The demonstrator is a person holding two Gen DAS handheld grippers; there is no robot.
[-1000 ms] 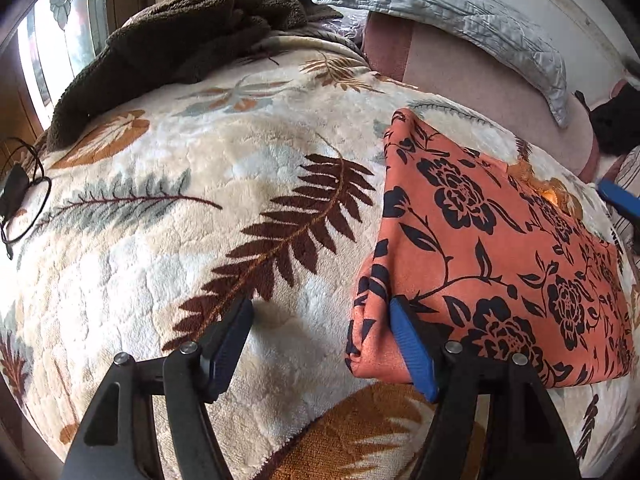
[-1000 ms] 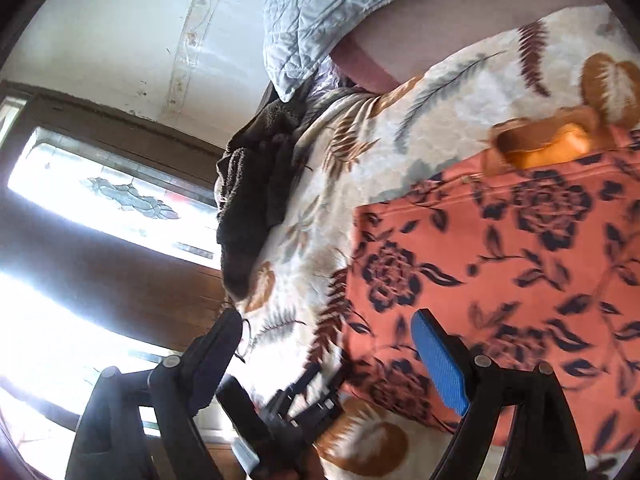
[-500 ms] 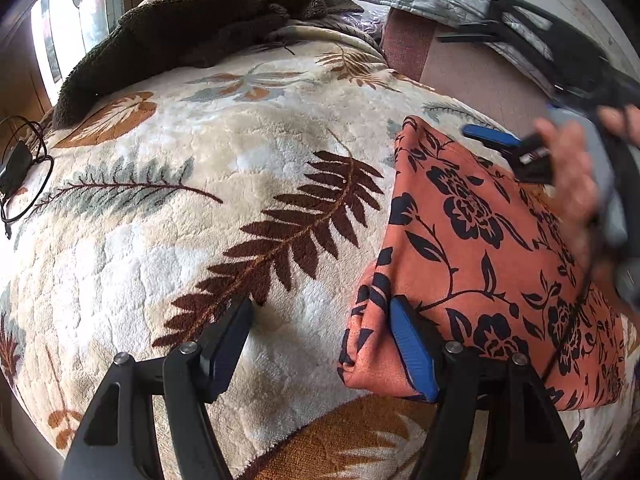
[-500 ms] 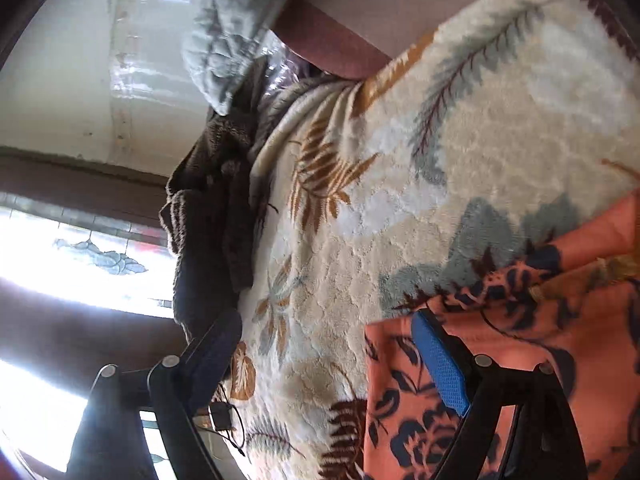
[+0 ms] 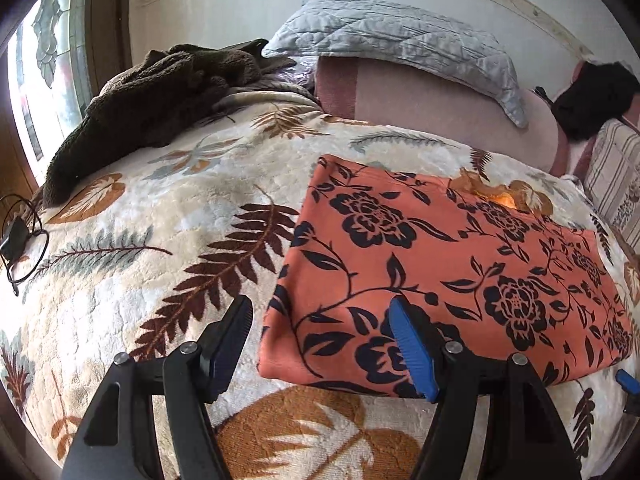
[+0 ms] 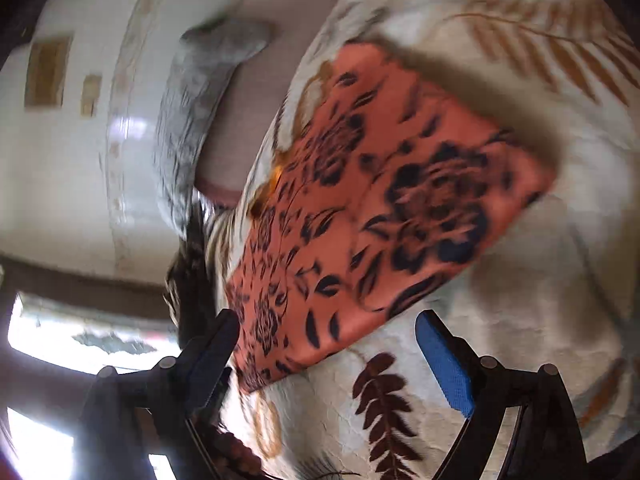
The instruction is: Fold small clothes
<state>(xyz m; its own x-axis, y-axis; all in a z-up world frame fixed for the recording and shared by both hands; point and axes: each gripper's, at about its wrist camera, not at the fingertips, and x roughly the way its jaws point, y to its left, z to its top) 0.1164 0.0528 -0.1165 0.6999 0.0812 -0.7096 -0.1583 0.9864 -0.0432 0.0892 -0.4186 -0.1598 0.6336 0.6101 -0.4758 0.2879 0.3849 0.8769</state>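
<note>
Right gripper (image 6: pixel 326 354) swung from cloth's far side to near right corner; its jaws just widened, empty.
Folded orange floral cloth (image 5: pixel 440 264) lies flat on bed blanket (image 5: pixel 160 220), long axis left-right. Left gripper (image 5: pixel 320 344), jaws open, straddles near left corner: nearer.

Orange cloth (image 5: pixel 452 264) with black flowers; cream blanket (image 5: pixel 160 216) with brown ferns.
</note>
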